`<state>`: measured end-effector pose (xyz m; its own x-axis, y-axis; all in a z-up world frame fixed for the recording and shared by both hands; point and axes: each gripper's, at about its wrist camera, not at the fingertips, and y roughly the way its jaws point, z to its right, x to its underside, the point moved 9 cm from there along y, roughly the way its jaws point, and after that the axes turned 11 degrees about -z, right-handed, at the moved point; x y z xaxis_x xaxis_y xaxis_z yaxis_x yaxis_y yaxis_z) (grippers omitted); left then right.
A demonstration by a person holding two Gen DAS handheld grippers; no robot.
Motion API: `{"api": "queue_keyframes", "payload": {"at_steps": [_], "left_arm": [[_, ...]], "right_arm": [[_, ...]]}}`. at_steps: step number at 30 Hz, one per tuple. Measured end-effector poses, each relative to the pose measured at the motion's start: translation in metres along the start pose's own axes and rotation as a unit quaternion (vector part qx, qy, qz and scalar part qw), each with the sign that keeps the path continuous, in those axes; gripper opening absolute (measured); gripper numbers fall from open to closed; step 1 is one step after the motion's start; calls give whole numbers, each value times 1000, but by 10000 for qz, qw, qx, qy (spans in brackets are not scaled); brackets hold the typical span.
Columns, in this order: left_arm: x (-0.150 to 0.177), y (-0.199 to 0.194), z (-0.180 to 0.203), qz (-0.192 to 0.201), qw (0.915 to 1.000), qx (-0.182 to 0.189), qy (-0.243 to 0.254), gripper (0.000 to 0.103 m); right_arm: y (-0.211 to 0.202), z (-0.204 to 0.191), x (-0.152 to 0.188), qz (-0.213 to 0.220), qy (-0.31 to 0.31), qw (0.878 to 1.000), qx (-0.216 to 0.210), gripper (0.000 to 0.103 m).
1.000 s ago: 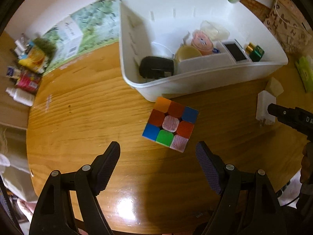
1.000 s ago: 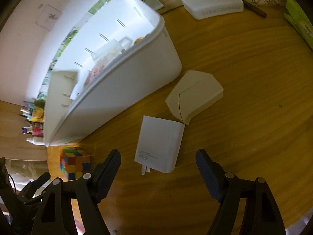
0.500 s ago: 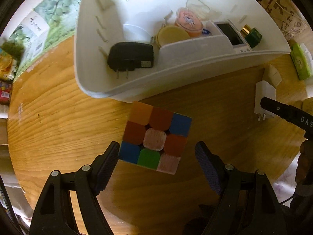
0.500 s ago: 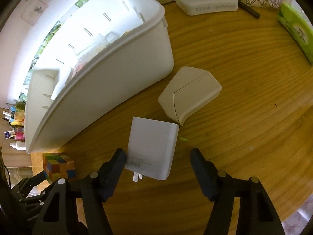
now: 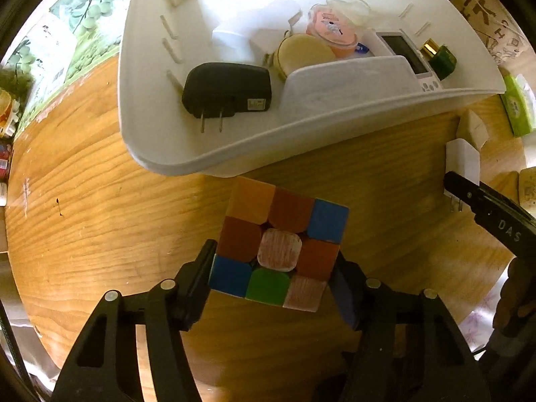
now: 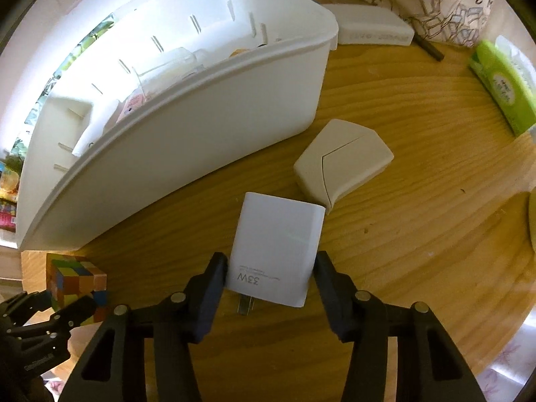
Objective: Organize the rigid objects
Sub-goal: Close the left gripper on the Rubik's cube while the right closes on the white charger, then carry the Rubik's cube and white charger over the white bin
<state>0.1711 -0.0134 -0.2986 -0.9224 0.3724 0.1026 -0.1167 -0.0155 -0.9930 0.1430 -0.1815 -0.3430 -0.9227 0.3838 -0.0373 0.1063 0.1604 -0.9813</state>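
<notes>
A round wooden table [image 5: 100, 207], glossy and strongly grained, is seen against a wall lined with a leaf-print strip [image 5: 77, 37]. A smooth white plastic bin [image 6: 187, 154] with slotted inner walls stands on it; a black plug adapter [image 5: 227, 90], a round cream tin [image 5: 303, 53] and other small items lie inside. Just in front of the bin, a scuffed puzzle cube [image 5: 279, 246] is bracketed by the left gripper [image 5: 271, 281], whose jaws are closing with the pads at its sides. Beside the bin's right end, a flat white charger [image 6: 276, 248] is flanked by the closing right gripper [image 6: 268, 278]; an angular beige case [image 6: 341, 164] touches the charger's far corner.
</notes>
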Motion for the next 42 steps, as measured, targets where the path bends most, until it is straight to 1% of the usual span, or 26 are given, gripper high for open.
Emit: {"api": "queue_keyframes", "payload": {"at_steps": [5, 8, 10, 13, 16, 21, 24, 29, 32, 35, 36, 37, 38, 42], "left_arm": [[0, -1, -4, 127, 9999, 96, -3, 65], [-1, -2, -4, 207, 9997, 120, 94, 64], [12, -4, -1, 246, 9995, 132, 165, 64], [15, -5, -1, 322, 9990, 247, 210, 64], [20, -8, -4, 393, 9982, 391, 210, 64], [26, -16, -13, 482, 9966, 670, 72, 64], [33, -20, -22, 557, 9955, 766, -77, 64], [43, -26, -46, 719, 9923, 891, -482, 64], [51, -29, -62, 858, 9884, 965, -799, 64], [60, -36, -82, 1045, 9824, 1045, -1144, 64], [64, -38, -88, 1122, 9795, 1072, -1282, 64], [66, -40, -93, 1175, 9774, 1090, -1376, 64], [69, -42, -100, 1227, 9753, 1044, -1513, 64], [78, -56, -114, 1570, 9633, 1089, -1883, 64]], "right_arm": [[2, -7, 9, 83, 72, 9999, -1, 53], [2, -8, 17, 80, 114, 9999, -7, 53], [4, -10, 23, 82, 150, 9999, -5, 53], [4, -13, 33, 41, 167, 9999, 15, 53], [3, -14, 48, -15, 26, 10000, 40, 53], [-3, -38, 61, -48, -320, 9995, 2, 52], [-10, -56, 64, -14, -611, 9981, -65, 52], [-20, -95, 69, 59, -1213, 9924, -178, 51], [-23, -112, 72, 50, -1545, 9878, -200, 50], [-23, -132, 81, -2, -1907, 9813, -254, 50], [-25, -127, 68, -10, -2008, 9792, -280, 50], [-26, -132, 63, -11, -2139, 9763, -315, 50], [-27, -137, 63, 1, -2240, 9740, -340, 50], [-41, -161, 77, 141, -2763, 9598, -468, 50]]}}
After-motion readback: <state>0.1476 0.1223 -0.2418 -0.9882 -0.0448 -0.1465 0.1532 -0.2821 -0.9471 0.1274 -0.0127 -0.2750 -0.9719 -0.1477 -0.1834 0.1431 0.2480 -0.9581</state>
